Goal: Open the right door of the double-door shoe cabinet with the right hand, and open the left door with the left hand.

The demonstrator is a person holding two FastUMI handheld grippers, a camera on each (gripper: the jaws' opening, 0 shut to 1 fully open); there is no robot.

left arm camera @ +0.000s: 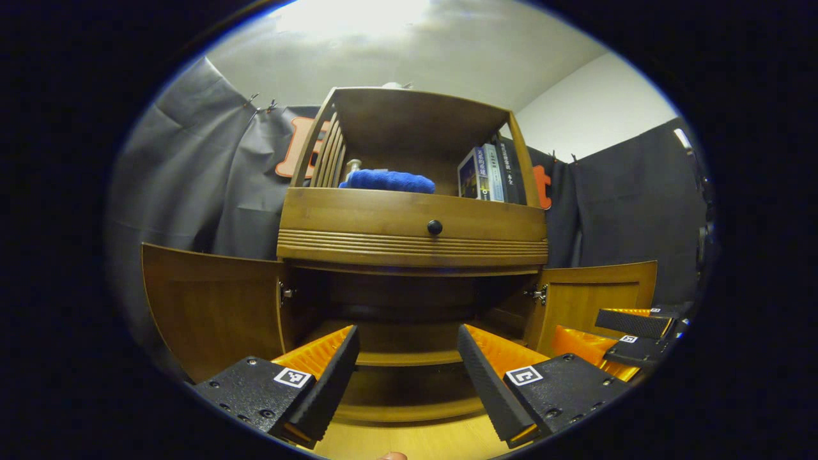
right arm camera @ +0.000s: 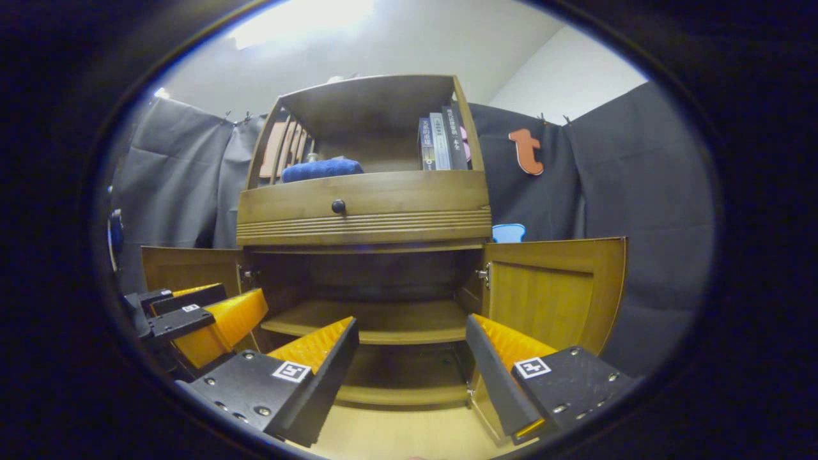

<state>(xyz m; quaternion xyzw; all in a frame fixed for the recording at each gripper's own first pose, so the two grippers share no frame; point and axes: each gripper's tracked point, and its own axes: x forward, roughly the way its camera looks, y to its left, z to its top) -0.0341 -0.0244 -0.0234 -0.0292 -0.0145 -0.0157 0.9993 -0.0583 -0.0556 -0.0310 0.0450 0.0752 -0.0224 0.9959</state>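
The wooden shoe cabinet (left arm camera: 415, 239) (right arm camera: 364, 217) stands ahead with both lower doors swung wide. Its left door (left arm camera: 214, 306) (right arm camera: 188, 268) and right door (left arm camera: 601, 294) (right arm camera: 553, 291) stick out to the sides, baring a dark inside with a shelf (right arm camera: 377, 322). My left gripper (left arm camera: 408, 354) is open in front of the opening, holding nothing. My right gripper (right arm camera: 412, 348) is open too, just before the shelf, near the right door. In the left gripper view the right gripper (left arm camera: 639, 338) shows at the far right; in the right gripper view the left gripper (right arm camera: 192, 319) shows at the lower left.
Above the doors is a drawer with a dark knob (left arm camera: 434, 227) (right arm camera: 338, 206). The open top shelf holds a blue rolled towel (left arm camera: 390, 181) (right arm camera: 323, 169) and several books (left arm camera: 489, 172) (right arm camera: 442, 144). Pale wood floor (left arm camera: 409, 441) lies below. Black cloth hangs behind.
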